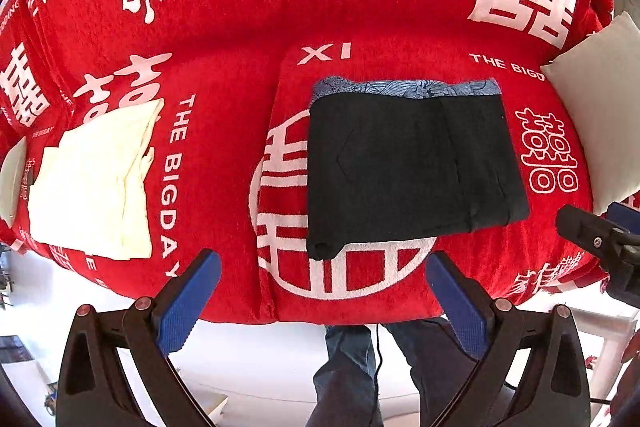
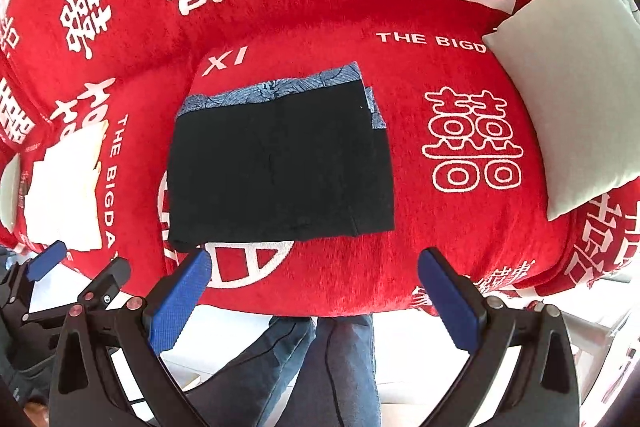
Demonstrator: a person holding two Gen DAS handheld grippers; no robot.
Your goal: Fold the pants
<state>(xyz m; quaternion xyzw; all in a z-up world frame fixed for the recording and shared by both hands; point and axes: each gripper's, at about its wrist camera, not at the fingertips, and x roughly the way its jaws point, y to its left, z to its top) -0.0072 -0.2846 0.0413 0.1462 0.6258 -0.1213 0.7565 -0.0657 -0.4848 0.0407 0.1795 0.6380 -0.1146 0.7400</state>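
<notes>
Black pants lie folded into a flat rectangle on the seat of a red sofa, with a strip of blue patterned lining showing along the far edge. My left gripper hangs open above the sofa's front edge, short of the pants and holding nothing. My right gripper is open too, just in front of the pants' near edge. The right gripper also shows at the right edge of the left wrist view, the left gripper at the lower left of the right wrist view.
A folded cream garment lies on the sofa to the left of the pants. A pale cushion leans at the sofa's right end. A person's legs in blue jeans stand on the white floor below.
</notes>
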